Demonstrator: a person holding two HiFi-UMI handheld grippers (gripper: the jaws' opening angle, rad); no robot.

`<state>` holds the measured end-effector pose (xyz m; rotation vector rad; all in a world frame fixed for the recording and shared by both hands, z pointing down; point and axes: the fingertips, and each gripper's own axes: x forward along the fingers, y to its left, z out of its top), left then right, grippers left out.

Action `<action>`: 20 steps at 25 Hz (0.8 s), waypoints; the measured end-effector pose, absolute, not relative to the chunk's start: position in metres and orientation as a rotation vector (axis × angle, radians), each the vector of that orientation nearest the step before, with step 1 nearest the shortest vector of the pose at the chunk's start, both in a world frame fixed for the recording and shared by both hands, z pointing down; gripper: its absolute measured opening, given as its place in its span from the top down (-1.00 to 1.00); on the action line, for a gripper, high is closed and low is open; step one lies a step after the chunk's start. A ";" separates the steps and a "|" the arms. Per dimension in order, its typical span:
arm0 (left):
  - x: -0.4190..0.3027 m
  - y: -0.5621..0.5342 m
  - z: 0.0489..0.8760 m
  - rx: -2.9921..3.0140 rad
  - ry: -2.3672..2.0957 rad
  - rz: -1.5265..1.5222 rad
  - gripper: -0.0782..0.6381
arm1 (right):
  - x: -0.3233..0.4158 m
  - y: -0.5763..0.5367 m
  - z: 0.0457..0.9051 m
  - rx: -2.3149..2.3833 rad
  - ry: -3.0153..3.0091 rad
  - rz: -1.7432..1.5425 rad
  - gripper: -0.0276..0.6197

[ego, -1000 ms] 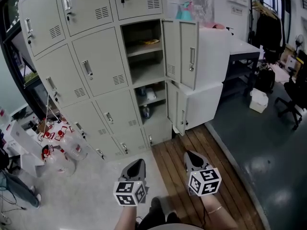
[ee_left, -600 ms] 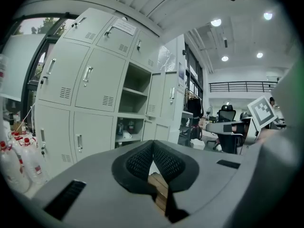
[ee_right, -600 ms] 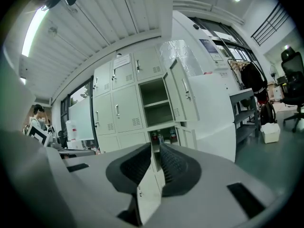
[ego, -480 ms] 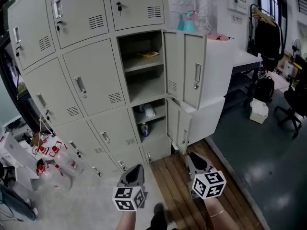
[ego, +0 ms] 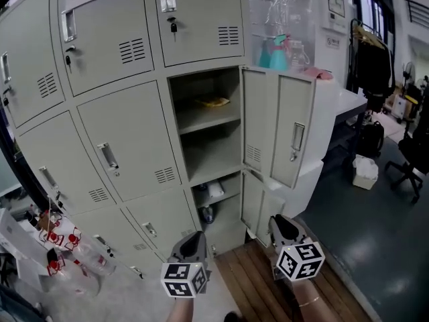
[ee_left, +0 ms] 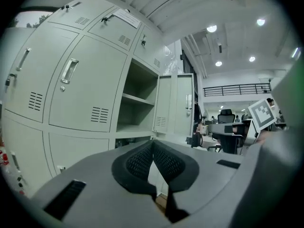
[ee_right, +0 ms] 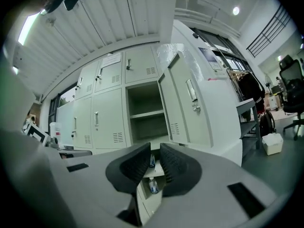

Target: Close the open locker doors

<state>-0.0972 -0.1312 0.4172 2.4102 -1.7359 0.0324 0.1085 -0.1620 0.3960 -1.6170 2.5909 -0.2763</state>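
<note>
The lockers have two doors ajar in the right column: the upper door and the lower door beneath it. The left gripper has its fingers pressed together, empty. The right gripper has fingers that have just been opening to a narrow gap, with nothing between them.

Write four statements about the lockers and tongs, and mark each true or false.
1. The upper door and lower door stand open. True.
2. Nothing lies behind the upper door. False: a yellow thing lies on the shelf there.
3. The left tongs are shut and empty. True.
4. The right tongs grip a door handle. False: they have just been opening, hold nothing, and touch neither door.
</note>
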 end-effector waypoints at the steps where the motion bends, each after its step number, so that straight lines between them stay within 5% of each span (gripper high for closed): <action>1: -0.101 -0.140 0.414 2.417 -1.732 0.026 0.73 | 0.107 -0.170 0.392 -1.627 2.576 -0.271 0.76; 20: -0.100 -0.229 0.378 2.506 -1.660 -0.057 0.72 | 0.159 -0.243 0.328 -1.751 2.399 -0.075 0.67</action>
